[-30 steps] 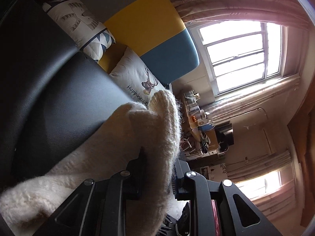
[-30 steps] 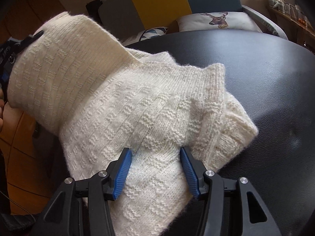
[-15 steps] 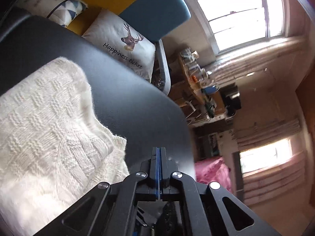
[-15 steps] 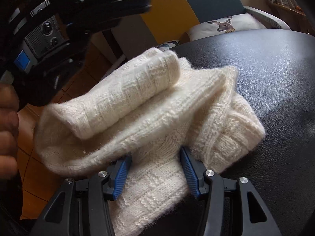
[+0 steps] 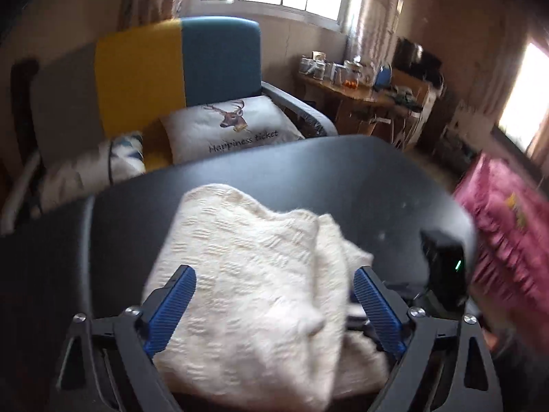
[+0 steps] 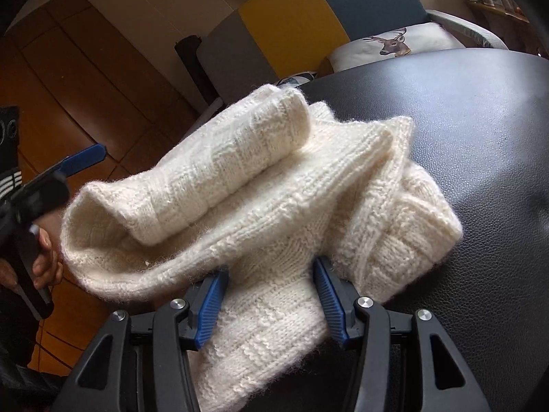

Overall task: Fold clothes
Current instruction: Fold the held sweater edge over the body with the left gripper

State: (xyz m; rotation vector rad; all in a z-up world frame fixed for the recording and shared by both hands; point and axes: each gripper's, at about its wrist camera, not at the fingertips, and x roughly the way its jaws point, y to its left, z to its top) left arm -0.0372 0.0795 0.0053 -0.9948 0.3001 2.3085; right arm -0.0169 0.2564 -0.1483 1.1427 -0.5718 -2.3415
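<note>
Up front in the left wrist view, the left gripper [image 5: 274,309] has its blue-padded fingers [image 5: 170,312] spread wide to either side of a cream knit sweater [image 5: 254,274], gripping nothing; whether the pads brush the wool cannot be told through the blur. The sweater lies bunched on a black table [image 5: 377,185], near its close edge. A black device with a small green light [image 5: 446,271] sits at the right, just beside the right-hand finger. Beyond the table stands a chair with grey, yellow and blue back panels [image 5: 178,68], and on its seat a white pillow with a deer print [image 5: 233,127]; a patterned cushion [image 5: 92,164] lies to its left. A cluttered wooden desk [image 5: 360,86] sits under the window, and a pink cloth [image 5: 504,223] shows at the right edge. Next, the right wrist view: the right gripper [image 6: 271,304] has its jaws set on a fold of the sweater [image 6: 267,206], the blue pads pressing the knit from both sides, so it is gripping the garment. One rolled part of the sweater lies over the rest of the heap on the table [image 6: 480,137]. At the left edge a hand [image 6: 44,257] holds the left gripper [image 6: 73,163], which stands apart from the wool.
</note>
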